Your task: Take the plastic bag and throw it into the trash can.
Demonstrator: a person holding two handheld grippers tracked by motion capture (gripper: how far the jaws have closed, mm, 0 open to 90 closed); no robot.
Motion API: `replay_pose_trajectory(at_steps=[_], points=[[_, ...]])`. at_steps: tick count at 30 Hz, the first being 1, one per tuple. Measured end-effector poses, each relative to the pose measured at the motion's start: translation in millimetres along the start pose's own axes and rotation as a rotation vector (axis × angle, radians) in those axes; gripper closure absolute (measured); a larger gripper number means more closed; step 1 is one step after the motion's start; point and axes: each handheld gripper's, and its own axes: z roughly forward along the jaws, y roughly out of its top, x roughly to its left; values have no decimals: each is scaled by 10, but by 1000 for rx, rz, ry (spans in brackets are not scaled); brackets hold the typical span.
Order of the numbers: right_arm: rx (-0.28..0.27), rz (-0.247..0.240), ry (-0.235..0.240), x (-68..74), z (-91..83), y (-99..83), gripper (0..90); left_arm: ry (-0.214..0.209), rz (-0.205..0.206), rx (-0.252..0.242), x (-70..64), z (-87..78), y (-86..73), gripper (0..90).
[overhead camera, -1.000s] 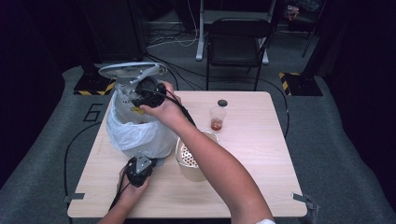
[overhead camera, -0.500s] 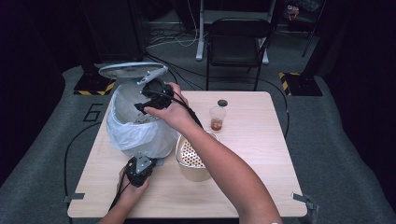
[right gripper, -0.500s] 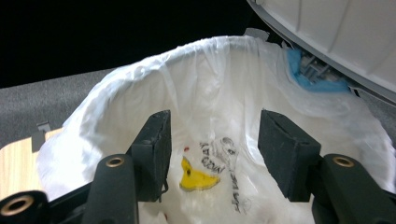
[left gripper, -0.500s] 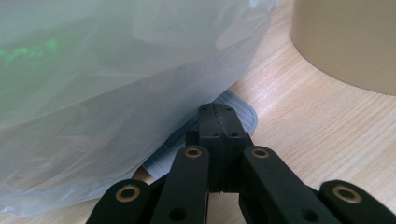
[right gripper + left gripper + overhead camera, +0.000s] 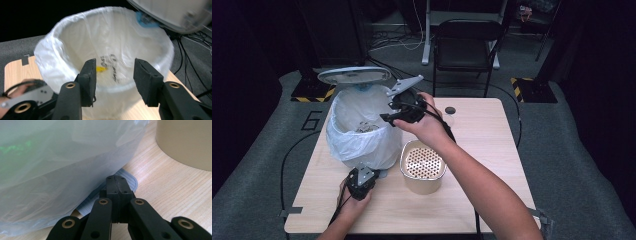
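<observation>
A pedal bin point(image 5: 357, 135) lined with a white plastic bag stands at the table's left, its grey lid point(image 5: 354, 75) raised. My right gripper point(image 5: 384, 118) hovers open by the bin's right rim with nothing between its fingers. In the right gripper view it point(image 5: 115, 75) looks down into the bin point(image 5: 75, 45), where a small yellow scrap point(image 5: 100, 68) lies at the bottom. My left gripper point(image 5: 362, 181) is low at the bin's front. Its shut tips point(image 5: 116, 180) rest on the ribbed grey pedal point(image 5: 128, 181) under the bag.
A beige canister point(image 5: 423, 167) with a perforated top stands just right of the bin, under my right forearm. A small jar with a black lid point(image 5: 450, 112) is behind it. A black chair point(image 5: 467, 45) stands beyond the table's far edge.
My right gripper has drawn back to the right, from over the bin's opening to its right rim. The left gripper has stayed on the pedal and the lid stays up.
</observation>
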Motion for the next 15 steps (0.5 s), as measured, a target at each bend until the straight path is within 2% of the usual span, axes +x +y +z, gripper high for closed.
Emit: replay_pose_trajectory(at_steps=[5, 6, 9, 11, 13, 15], points=[[-5, 40, -18, -137, -137, -222, 585, 9, -2, -11, -9, 8, -4, 900], [4, 47, -25, -157, -162, -264, 585, -2, -31, -14, -27, 13, -9, 900], [-5, 70, -43, -190, -234, -407, 575, -7, -26, -2, -25, 6, -9, 900], [-7, 68, -50, -195, -251, -441, 567, -9, -23, 1, -21, 5, -8, 900], [-7, 80, -68, -214, -299, -603, 537, -7, -22, 0, -23, 6, -9, 900], [7, 99, -85, -218, -314, -709, 550, -6, -20, 0, -24, 5, -8, 900]])
